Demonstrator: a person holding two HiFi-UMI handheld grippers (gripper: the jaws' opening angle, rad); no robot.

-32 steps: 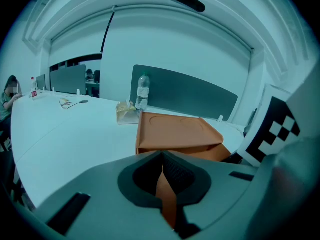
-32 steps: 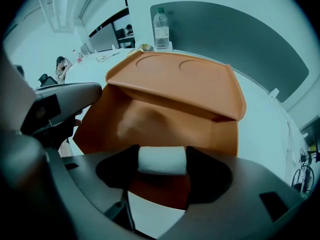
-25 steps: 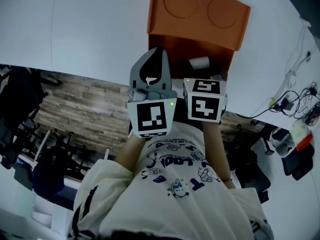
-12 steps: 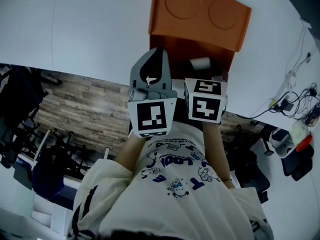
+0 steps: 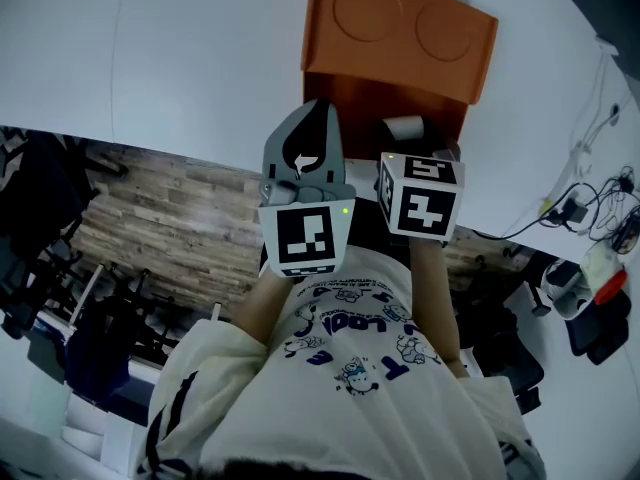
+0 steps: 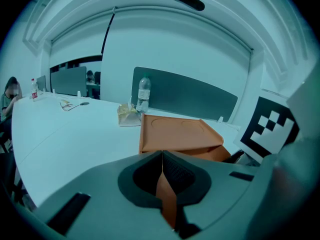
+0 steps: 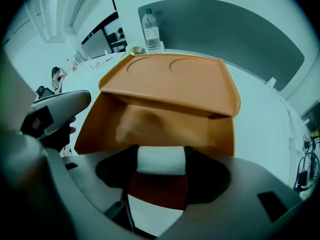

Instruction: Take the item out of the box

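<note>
Gripping the white roll (image 7: 161, 160) by its two ends, our right gripper (image 7: 161, 168) is clamped on it at the mouth of the orange box (image 7: 165, 79), apparently over the box floor. Our left gripper (image 6: 162, 170) is pinched closed on nothing. The roll looks light & soft (prob. paper or cloth), so it'd likely squash under a hard squeeze. An end-to-end hold seems OK.

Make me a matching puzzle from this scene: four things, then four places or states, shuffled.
1. orange plastic box
2. white cylindrical roll
3. clear plastic bottle
4. left tool

a. on the white table, beyond the box
b. open, lid raised
c. shut on the box's orange wall
d. gripped by the right tool

Pairs: 1-b, 2-d, 3-a, 4-c
</note>
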